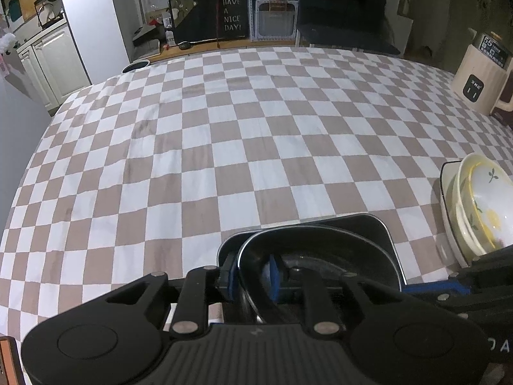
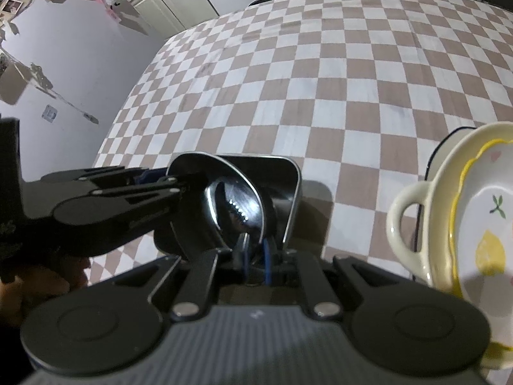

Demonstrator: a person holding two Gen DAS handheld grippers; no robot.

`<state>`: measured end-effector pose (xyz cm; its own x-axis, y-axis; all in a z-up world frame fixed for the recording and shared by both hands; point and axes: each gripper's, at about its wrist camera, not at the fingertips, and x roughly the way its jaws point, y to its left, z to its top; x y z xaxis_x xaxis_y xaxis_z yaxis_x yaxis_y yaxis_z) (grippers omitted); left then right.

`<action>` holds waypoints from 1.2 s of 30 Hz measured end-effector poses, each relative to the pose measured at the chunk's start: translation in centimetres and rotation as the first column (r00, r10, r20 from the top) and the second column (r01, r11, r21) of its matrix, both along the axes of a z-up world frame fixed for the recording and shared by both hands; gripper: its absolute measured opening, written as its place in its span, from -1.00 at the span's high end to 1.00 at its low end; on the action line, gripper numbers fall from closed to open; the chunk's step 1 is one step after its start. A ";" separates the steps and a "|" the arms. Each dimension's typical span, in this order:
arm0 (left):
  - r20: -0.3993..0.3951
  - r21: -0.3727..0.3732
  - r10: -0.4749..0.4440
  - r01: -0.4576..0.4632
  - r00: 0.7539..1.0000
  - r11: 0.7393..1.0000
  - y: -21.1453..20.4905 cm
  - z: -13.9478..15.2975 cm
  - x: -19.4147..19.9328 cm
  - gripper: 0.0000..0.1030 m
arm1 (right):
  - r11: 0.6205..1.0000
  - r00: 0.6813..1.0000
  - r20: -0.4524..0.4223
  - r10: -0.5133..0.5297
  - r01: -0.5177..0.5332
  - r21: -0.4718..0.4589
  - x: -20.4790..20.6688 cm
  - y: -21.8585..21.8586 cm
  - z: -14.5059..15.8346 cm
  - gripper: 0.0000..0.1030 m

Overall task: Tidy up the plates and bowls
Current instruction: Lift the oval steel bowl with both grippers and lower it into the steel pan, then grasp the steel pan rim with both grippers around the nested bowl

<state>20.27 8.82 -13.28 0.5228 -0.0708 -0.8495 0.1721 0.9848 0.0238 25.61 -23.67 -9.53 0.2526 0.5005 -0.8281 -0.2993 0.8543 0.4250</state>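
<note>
A dark steel bowl (image 1: 320, 256) sits tilted inside a dark rectangular metal tray (image 1: 381, 234), low over the checked tablecloth. My left gripper (image 1: 251, 272) straddles the bowl's left rim. Its outer blue pad lies against the rim and the inner pad stands slightly off the wall, so it is open. From the right wrist view the left gripper (image 2: 174, 183) reaches in from the left to the bowl (image 2: 234, 205). My right gripper (image 2: 255, 256) is shut at the tray's (image 2: 290, 192) near edge, beside the bowl's lower rim. It enters the left wrist view from the right (image 1: 416, 288).
A stack of cream dishes with lemon prints (image 1: 481, 205) (image 2: 465, 211) stands on a white dark-rimmed tray (image 1: 447, 173) just to the right. A cream kettle (image 1: 477, 83) stands far right. The tablecloth (image 1: 224, 134) stretches ahead and left. A hand (image 2: 48, 285) holds the left gripper.
</note>
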 end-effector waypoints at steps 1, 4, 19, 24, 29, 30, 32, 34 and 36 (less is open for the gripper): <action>-0.003 0.000 -0.002 0.002 1.000 1.000 0.0 -0.1 0.1 0.57 | 1.000 1.000 -0.001 0.003 -0.003 -0.001 0.1 0.1 -0.1 0.73; -0.008 0.000 -0.005 0.005 1.000 1.000 0.1 -0.3 0.4 0.56 | 1.000 1.000 -0.006 0.007 -0.007 -0.002 0.3 0.3 -0.5 0.71; -0.016 -0.019 -0.017 0.017 1.000 1.000 0.1 -0.7 1.0 0.49 | 1.000 1.000 -0.021 0.007 -0.007 0.024 0.6 0.7 -1.3 0.43; -0.020 -0.025 -0.017 0.017 1.000 1.000 0.2 -0.6 1.1 0.47 | 0.999 1.000 -0.026 0.009 -0.009 0.036 0.5 0.7 -1.1 0.36; -0.012 -0.064 -0.020 0.019 1.000 0.998 0.5 0.2 1.0 0.18 | 0.998 1.000 -0.011 0.013 -0.012 0.058 0.4 0.5 -0.2 0.23; -0.006 -0.072 -0.021 0.021 1.000 0.997 0.5 0.4 0.8 0.15 | 0.998 1.000 -0.005 0.012 -0.012 0.068 0.4 0.4 0.1 0.23; 0.012 -0.077 -0.022 0.023 1.000 0.997 0.5 0.8 0.5 -0.03 | 0.997 1.000 0.006 0.008 -0.008 0.082 0.4 0.0 0.6 0.20; 0.033 -0.067 -0.015 0.018 0.999 0.998 0.6 1.2 0.2 -0.17 | 0.996 1.000 0.018 0.001 -0.002 0.085 0.5 -0.3 1.0 0.18; 0.049 -0.071 -0.002 0.006 0.999 0.997 1.0 1.7 0.0 -0.18 | 0.997 1.000 0.025 -0.018 0.016 0.081 0.5 -0.8 1.2 0.18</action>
